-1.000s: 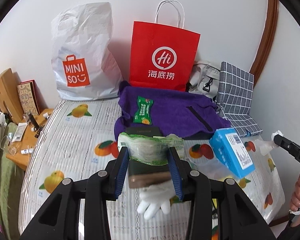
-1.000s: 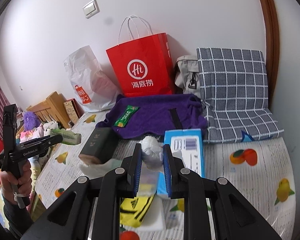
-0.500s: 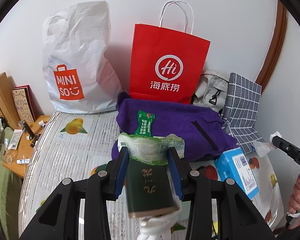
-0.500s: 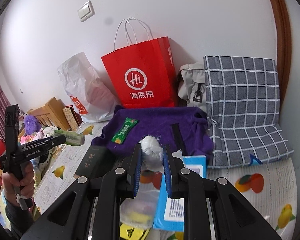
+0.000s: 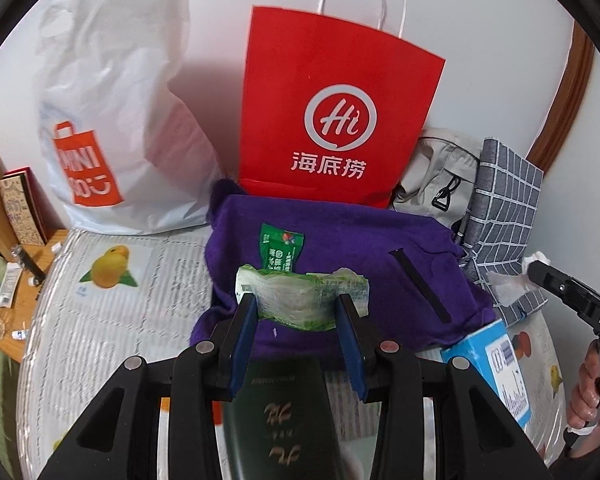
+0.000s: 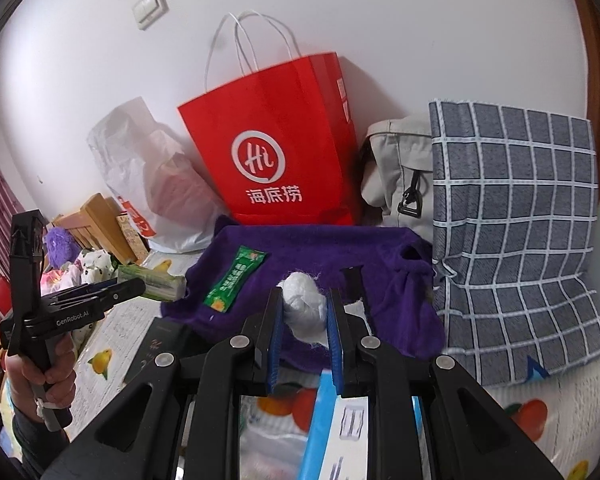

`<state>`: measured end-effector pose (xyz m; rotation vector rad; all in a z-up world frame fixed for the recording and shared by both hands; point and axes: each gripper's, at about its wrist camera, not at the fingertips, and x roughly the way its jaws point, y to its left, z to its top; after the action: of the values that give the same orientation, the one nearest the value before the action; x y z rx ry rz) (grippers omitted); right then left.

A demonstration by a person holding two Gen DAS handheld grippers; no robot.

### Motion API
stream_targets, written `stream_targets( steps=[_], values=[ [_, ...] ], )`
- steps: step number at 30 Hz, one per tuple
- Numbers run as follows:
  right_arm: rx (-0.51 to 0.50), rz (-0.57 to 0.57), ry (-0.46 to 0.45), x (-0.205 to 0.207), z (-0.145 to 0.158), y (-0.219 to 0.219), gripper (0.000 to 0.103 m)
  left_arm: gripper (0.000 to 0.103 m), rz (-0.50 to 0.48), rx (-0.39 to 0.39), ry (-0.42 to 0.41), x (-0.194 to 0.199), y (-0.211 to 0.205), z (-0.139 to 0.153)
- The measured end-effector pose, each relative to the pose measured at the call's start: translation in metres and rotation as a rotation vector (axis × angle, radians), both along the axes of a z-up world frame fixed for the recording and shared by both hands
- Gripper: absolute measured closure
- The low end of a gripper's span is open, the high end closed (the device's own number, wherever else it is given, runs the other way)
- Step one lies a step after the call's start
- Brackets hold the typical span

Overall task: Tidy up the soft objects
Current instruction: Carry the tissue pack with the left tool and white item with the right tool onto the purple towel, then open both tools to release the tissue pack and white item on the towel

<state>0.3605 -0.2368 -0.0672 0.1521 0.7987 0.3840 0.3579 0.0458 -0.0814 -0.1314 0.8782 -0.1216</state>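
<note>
left tool point(image 5: 296, 312) clamped on green tissue pack point(image 5: 300, 296) | right tool point(image 6: 303, 312) clamped on white wad point(image 6: 303, 312) | both over purple towel point(image 5: 340, 248)

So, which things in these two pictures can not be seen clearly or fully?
- Red paper bag: its inside is hidden by its own front, both views.
- White plastic bag: blurred in the left wrist view; contents only a pink shape.
- Dark green box: cut off below the jaws, left wrist view.
- Blue box: mostly hidden behind the jaws, right wrist view.
</note>
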Motion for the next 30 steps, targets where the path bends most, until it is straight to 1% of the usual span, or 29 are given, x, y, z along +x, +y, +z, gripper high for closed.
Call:
stream_targets(
  steps=[3, 8, 12, 15, 21, 24, 30],
  values=[
    [0.009, 0.011, 0.026, 0.019, -0.007, 0.003, 0.083, 0.065, -0.007, 0.001, 0.014, 0.013, -0.004, -0.009],
    [0.001, 0.028, 0.038, 0.037, -0.015, 0.007, 0.083, 0.065, -0.015, -0.01, 0.044, 0.036, -0.01, -0.023],
    [-0.018, 0.041, 0.079, 0.054, -0.032, 0.01, 0.083, 0.065, -0.024, -0.015, 0.06, 0.051, -0.016, -0.033],
    [-0.037, 0.043, 0.117, 0.063, -0.046, 0.01, 0.083, 0.065, -0.029, -0.003, 0.075, 0.059, -0.018, -0.042],
    [-0.058, 0.057, 0.19, 0.074, -0.068, 0.013, 0.082, 0.065, -0.047, 0.012, 0.123, 0.064, -0.018, -0.057],
    [-0.076, 0.068, 0.202, 0.074, -0.073, 0.018, 0.079, 0.063, -0.053, 0.007, 0.137, 0.064, -0.016, -0.061],
    [-0.074, 0.088, 0.214, 0.072, -0.076, 0.024, 0.079, 0.062, -0.066, 0.011, 0.151, 0.064, -0.012, -0.062]
  ],
)
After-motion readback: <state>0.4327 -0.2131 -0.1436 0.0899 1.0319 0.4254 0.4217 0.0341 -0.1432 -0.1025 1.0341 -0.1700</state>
